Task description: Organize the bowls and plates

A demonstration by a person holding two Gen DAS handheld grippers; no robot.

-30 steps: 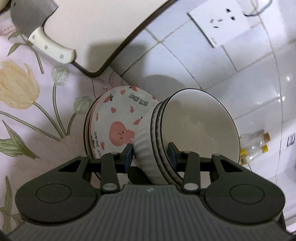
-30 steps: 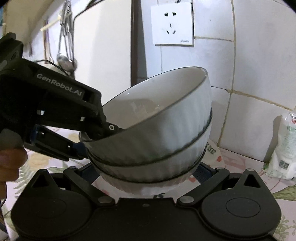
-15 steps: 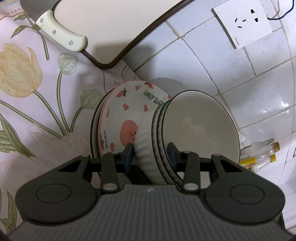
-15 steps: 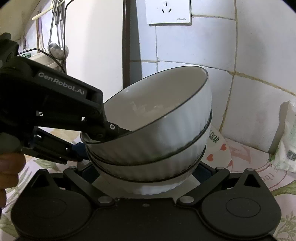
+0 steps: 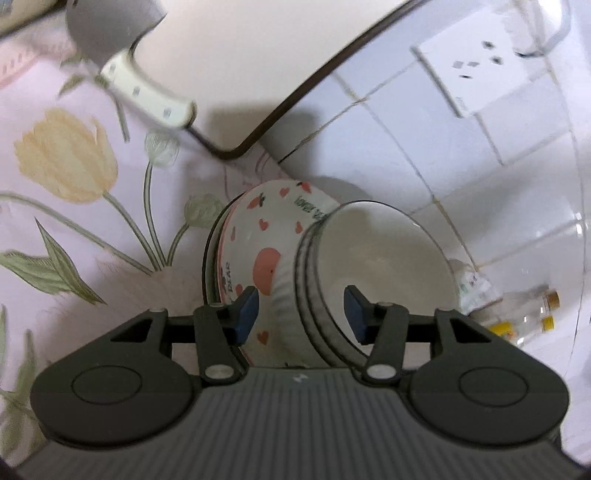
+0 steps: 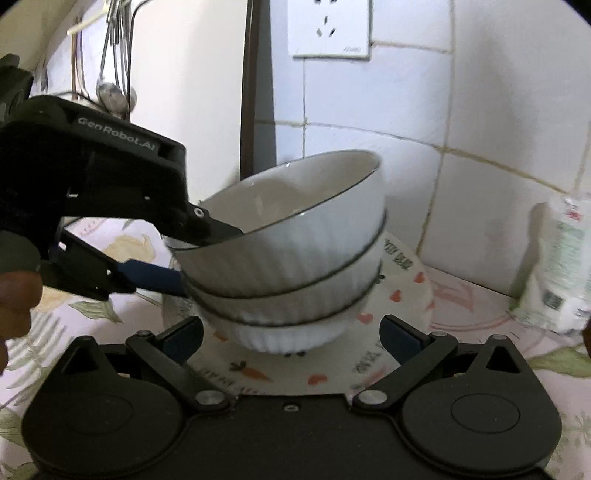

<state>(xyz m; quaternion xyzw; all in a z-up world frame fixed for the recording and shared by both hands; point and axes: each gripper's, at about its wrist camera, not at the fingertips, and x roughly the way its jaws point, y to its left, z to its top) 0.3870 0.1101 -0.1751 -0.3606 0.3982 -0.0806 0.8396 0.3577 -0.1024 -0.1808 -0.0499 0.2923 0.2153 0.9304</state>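
Note:
A stack of three white ribbed bowls [image 6: 291, 258] with dark rims rests on a stack of heart-and-carrot patterned plates [image 6: 402, 291] by the tiled wall. In the left wrist view the bowls [image 5: 373, 266] cover the right part of the plates [image 5: 266, 236]. My left gripper [image 5: 301, 312] is open, its fingers apart on either side of the bowls' rim; it shows in the right wrist view [image 6: 207, 254] with one finger over the top rim and one below. My right gripper [image 6: 291, 338] is open, its fingers clear of the bottom bowl on both sides.
A cutting board [image 5: 258, 55] leans on the wall behind the plates, with a white-handled cleaver [image 5: 147, 96] beside it. A plastic packet [image 6: 561, 266] stands to the right. Wall socket [image 6: 328, 26] above. Utensils [image 6: 114, 81] hang at the left. A floral cloth [image 5: 74, 221] covers the counter.
Both grippers held the bowl stack above the plates. The stack came down onto the plates and both grippers have opened, letting it go.

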